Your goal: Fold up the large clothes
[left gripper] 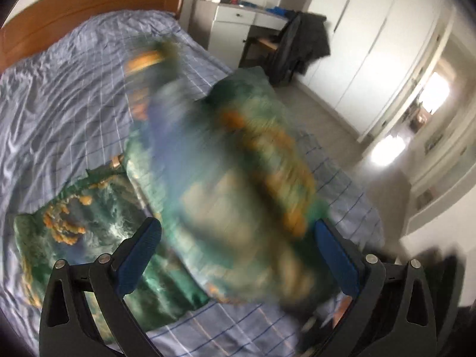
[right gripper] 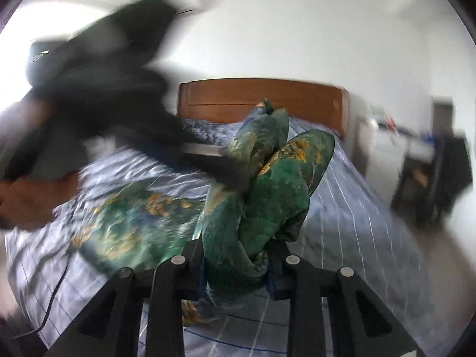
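The garment [left gripper: 98, 208] is a shiny green cloth with orange and blue print. Part of it lies flat on the blue checked bed [left gripper: 59, 89]. The rest is raised and blurred between the fingers of my left gripper [left gripper: 238, 235], whose blue pads stand wide apart and open. In the right wrist view my right gripper [right gripper: 235, 258] is shut on a bunched roll of the garment [right gripper: 276, 196], which rises above its jaws over the bed [right gripper: 342, 208]. My left gripper [right gripper: 220, 163] is a dark blur reaching in from the left, its tips at the raised cloth.
A wooden headboard [right gripper: 261, 101] closes the far end of the bed. Right of the bed stand a white desk [left gripper: 238, 17] and a chair with a dark jacket [left gripper: 303, 38], then white wardrobe doors [left gripper: 372, 44] and a bright doorway [left gripper: 431, 95]. A hand [right gripper: 26, 202] holds the left gripper.
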Action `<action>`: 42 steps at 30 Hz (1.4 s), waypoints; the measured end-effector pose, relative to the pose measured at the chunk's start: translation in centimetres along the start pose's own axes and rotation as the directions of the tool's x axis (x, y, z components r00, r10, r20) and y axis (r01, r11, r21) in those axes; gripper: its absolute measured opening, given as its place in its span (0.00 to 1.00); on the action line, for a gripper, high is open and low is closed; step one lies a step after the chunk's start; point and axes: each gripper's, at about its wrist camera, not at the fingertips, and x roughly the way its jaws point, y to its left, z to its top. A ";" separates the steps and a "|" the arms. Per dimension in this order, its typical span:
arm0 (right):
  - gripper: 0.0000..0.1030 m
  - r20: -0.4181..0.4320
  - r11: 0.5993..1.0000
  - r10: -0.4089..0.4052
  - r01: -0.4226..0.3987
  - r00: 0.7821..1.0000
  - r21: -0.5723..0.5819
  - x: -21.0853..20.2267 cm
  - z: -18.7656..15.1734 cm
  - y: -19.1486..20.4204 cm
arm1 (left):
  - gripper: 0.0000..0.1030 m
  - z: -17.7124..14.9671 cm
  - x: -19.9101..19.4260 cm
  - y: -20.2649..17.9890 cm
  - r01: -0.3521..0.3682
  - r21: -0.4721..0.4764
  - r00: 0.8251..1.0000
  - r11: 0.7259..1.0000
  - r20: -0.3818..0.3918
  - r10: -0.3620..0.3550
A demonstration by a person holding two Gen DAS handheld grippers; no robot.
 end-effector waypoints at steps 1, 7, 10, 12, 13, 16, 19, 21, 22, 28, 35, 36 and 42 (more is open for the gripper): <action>0.28 0.000 0.998 0.000 0.000 1.000 -0.063 0.0 0.1 1.5 | 0.99 -0.1 -0.5 0.8 0.008 -0.035 1.000 0.999 0.008 -0.008; 0.28 0.023 0.926 0.040 -0.028 0.999 -0.376 -0.2 -0.5 9.3 | 0.99 -2.5 -0.1 3.2 -0.201 -0.029 0.979 0.979 -0.043 0.199; 0.28 0.032 0.885 0.062 -0.040 0.998 -0.464 -0.5 -1.2 11.4 | 0.73 -4.1 0.7 4.9 -0.248 -0.051 0.968 0.967 -0.051 0.245; 0.28 0.015 0.868 0.068 -0.052 0.998 -0.493 -0.1 -1.4 12.1 | 0.47 -4.6 1.0 6.0 -0.207 -0.095 0.978 0.974 -0.055 0.203; 0.28 0.001 0.868 0.071 -0.061 0.997 -0.492 0.1 -1.5 12.0 | 0.43 -4.8 1.0 6.7 -0.185 -0.112 0.982 0.976 -0.050 0.180; 0.31 -0.043 0.873 0.084 -0.095 0.996 -0.479 0.6 -1.5 11.7 | 0.35 -5.3 0.7 7.7 -0.154 -0.111 0.988 0.982 -0.034 0.151; 0.50 -0.072 0.855 0.114 -0.134 0.991 -0.500 -0.1 -1.3 12.1 | 0.32 -5.0 0.1 8.9 -0.146 -0.109 0.989 0.983 -0.020 0.145; 0.63 -0.086 0.858 0.155 -0.177 0.984 -0.482 -0.8 -1.1 12.5 | 0.31 -5.9 -0.9 10.0 -0.119 -0.140 0.993 0.983 -0.012 0.118; 0.64 -0.096 0.864 0.171 -0.196 0.981 -0.464 -1.1 -1.0 12.5 | 0.31 -6.3 -1.4 10.8 -0.108 -0.154 0.994 0.982 -0.006 0.108; 0.65 -0.152 0.907 0.265 -0.300 0.952 -0.296 -2.6 -0.2 9.9 | 0.31 -7.6 -3.2 16.7 -0.067 -0.224 0.998 0.972 0.001 0.068; 0.65 -0.182 0.956 0.230 -0.257 0.956 -0.144 -0.6 0.4 5.0 | 0.31 -9.4 -4.9 22.1 -0.104 -0.266 0.994 0.958 -0.009 0.106; 0.65 -0.188 0.959 0.230 -0.255 0.955 -0.120 0.1 0.6 4.2 | 0.31 -9.8 -4.8 22.9 -0.121 -0.267 0.992 0.956 -0.012 0.122; 0.65 -0.279 0.973 0.227 -0.231 0.933 0.019 7.9 1.9 1.7 | 0.32 -12.5 -3.5 27.9 -0.091 -0.370 0.995 0.925 -0.004 0.096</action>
